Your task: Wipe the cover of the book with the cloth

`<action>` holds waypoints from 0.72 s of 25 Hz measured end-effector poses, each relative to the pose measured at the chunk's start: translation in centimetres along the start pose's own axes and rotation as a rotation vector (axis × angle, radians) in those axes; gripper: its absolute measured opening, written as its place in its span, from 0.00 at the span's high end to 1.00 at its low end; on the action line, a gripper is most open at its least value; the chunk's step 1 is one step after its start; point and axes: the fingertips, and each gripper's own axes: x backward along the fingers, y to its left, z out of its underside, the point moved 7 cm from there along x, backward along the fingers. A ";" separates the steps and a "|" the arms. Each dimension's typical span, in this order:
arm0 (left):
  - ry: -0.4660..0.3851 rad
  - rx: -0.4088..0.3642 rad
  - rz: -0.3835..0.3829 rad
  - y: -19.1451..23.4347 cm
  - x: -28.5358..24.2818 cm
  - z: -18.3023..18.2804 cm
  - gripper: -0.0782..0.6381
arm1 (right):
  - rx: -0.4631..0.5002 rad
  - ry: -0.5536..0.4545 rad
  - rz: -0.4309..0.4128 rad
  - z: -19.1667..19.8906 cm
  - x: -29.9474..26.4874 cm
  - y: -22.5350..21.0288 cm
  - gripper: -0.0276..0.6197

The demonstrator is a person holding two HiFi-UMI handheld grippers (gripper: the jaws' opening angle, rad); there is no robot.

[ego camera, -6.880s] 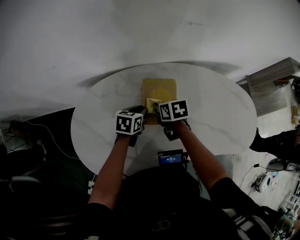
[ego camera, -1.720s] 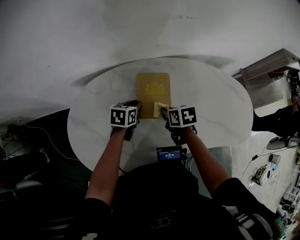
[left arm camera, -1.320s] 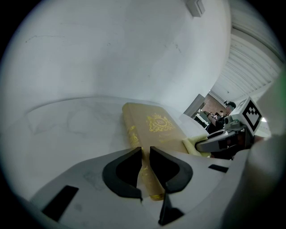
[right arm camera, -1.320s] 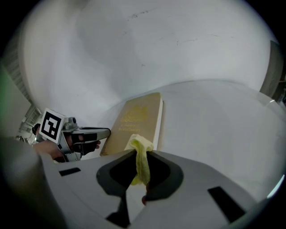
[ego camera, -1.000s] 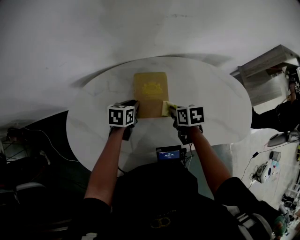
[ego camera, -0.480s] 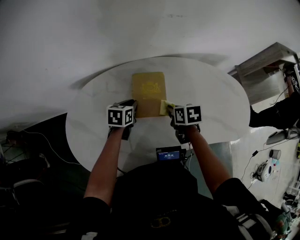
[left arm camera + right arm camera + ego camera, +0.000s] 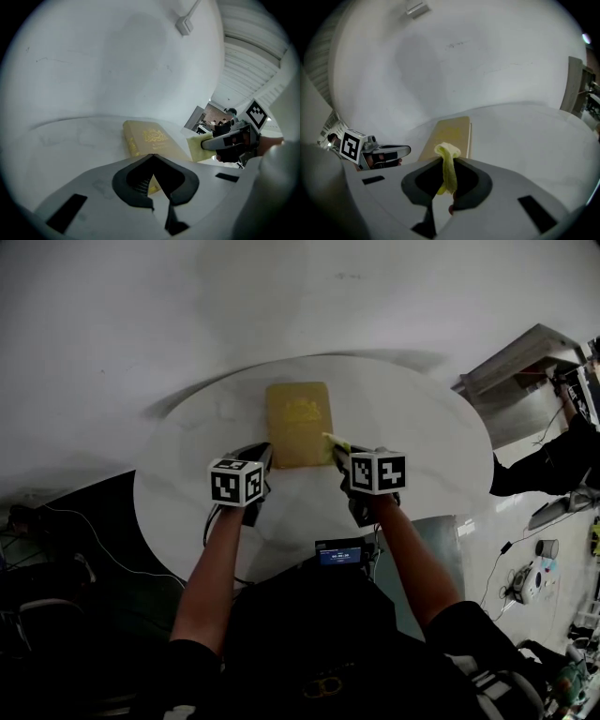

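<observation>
A tan book [image 7: 298, 423] with a gold emblem lies flat near the middle of the round white table [image 7: 422, 456]. My left gripper [image 7: 263, 455] hovers by its near left corner. Its jaws have just been closing and now meet with nothing between them [image 7: 152, 155]. My right gripper [image 7: 336, 450] is by the near right corner, shut on a folded yellow cloth [image 7: 335, 441]. The cloth [image 7: 449, 171] sticks up between the right gripper's jaws [image 7: 447, 157], with the book [image 7: 449, 133] just beyond. From the left gripper view the book [image 7: 149, 139] lies ahead, the cloth [image 7: 198, 146] to its right.
A small device with a lit screen [image 7: 339, 555] sits at the table's near edge, below my hands. A grey shelf unit [image 7: 514, 364] and a person [image 7: 553, 460] are off the table's right side. Cables lie on the dark floor [image 7: 66, 521] at the left.
Both grippers have lifted and drawn back a little from the book's near edge. The left gripper's jaws have closed. The cloth stays in the right gripper.
</observation>
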 end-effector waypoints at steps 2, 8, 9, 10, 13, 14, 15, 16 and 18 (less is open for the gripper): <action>-0.020 -0.010 0.021 -0.6 1.2 0.4 0.88 | 0.014 -0.044 0.009 0.3 1.2 0.8 0.82; -0.061 -0.035 0.080 -2.3 4.5 2.5 0.88 | 0.043 -0.157 0.044 2.2 4.3 2.5 0.82; -0.067 -0.039 0.088 -2.6 4.8 2.9 0.88 | 0.046 -0.171 0.048 2.6 4.8 2.7 0.82; -0.072 -0.042 0.095 -3.0 5.2 3.2 0.88 | 0.052 -0.182 0.050 3.1 5.3 3.0 0.82; -0.086 -0.064 0.113 -4.5 6.3 4.4 0.88 | 0.080 -0.208 0.054 4.5 7.0 3.4 0.82; -0.093 -0.073 0.120 -5.1 6.6 4.6 0.88 | 0.091 -0.219 0.056 4.8 7.6 3.5 0.82; -0.104 -0.081 0.128 -5.7 6.9 4.8 0.88 | 0.101 -0.231 0.059 5.1 8.2 3.5 0.82; -0.117 -0.089 0.137 -6.2 7.3 4.9 0.88 | 0.112 -0.243 0.060 5.3 8.8 3.6 0.82; -0.146 -0.106 0.158 -7.3 8.0 5.0 0.88 | 0.131 -0.266 0.058 5.7 9.7 3.8 0.82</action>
